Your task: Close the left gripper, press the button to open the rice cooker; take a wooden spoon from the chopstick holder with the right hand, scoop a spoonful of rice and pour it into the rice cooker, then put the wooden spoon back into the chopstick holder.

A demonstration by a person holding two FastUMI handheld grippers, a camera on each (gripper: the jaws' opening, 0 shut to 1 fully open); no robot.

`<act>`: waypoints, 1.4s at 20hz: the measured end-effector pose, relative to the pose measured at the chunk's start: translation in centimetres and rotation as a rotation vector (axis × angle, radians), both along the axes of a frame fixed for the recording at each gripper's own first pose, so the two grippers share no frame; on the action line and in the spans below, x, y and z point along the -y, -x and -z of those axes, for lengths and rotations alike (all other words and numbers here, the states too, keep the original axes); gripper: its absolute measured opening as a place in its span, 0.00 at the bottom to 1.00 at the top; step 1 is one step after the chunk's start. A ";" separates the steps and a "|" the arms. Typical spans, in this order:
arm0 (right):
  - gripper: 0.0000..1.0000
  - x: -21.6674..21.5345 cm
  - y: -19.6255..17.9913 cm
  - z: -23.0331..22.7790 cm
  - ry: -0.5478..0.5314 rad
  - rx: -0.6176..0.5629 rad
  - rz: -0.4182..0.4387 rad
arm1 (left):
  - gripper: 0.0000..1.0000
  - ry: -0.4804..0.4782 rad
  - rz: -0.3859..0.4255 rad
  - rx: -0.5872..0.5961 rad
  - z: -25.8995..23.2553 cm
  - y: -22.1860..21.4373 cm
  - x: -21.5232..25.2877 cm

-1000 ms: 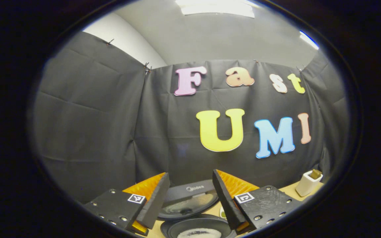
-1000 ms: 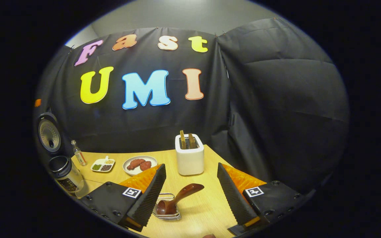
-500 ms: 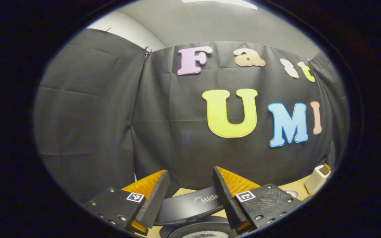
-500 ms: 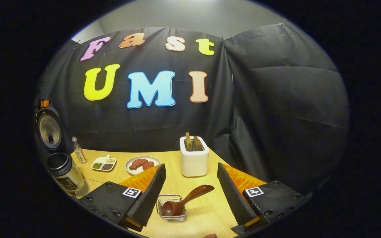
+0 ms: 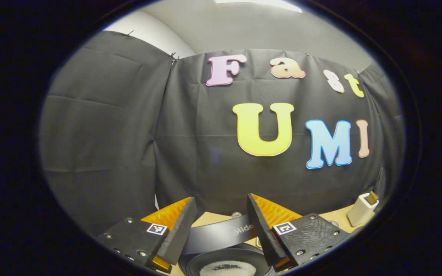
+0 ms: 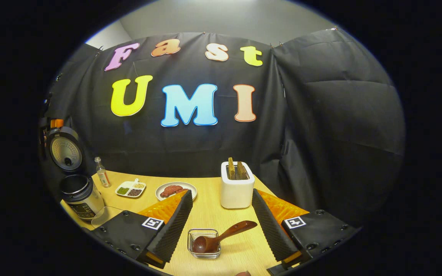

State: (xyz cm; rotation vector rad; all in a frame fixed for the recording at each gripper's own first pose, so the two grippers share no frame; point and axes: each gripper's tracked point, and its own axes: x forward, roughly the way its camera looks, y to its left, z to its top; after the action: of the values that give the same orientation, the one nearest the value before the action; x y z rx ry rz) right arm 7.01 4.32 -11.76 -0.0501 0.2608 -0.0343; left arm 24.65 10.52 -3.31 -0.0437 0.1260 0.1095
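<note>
My right gripper (image 6: pixel 221 193) is open, hovering over the wooden table (image 6: pixel 209 214). Just ahead of it, between its fingers, the dark wooden spoon (image 6: pixel 221 239) leans with its bowl in a small wire holder (image 6: pixel 204 249), handle pointing up to the right. Nothing touches the spoon. At the far left stands the rice cooker (image 6: pixel 79 195) with its lid (image 6: pixel 65 150) raised. My left gripper (image 5: pixel 220 199) is open above the cooker's pot (image 5: pixel 226 266), which holds white rice, and the dark lid (image 5: pixel 221 234) stands between its fingers.
A white box (image 6: pixel 237 187) with two brown slabs stands behind the spoon holder. Left of it are a plate of reddish meat (image 6: pixel 175 190), a divided dish (image 6: pixel 131 189), a small bottle (image 6: pixel 101 177) and a clear bowl (image 6: pixel 105 215).
The spoon stays in its holder while the right gripper's view has slid over, so holder and white box sit farther right. The left gripper has shifted over the cooker; the lid's underside no longer faces it.
</note>
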 end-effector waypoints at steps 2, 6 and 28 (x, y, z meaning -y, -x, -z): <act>0.98 0.1 0.1 0.1 0.000 -0.004 -0.024 | 0.84 0.001 0.004 -0.018 0.6 1.5 0.8; 0.98 0.3 0.2 0.0 -0.003 -0.005 -0.064 | 0.84 0.008 0.007 -0.054 2.3 3.8 2.4; 0.98 2.5 2.6 0.3 0.018 -0.028 -0.173 | 0.85 0.017 -0.008 -0.249 15.0 12.6 8.7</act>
State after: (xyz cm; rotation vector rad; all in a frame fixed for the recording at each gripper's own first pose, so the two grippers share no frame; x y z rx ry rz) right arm 4.45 1.86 -12.10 -0.0907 0.2838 0.1363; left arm 12.06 1.82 -18.35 -0.0473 0.3756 0.1219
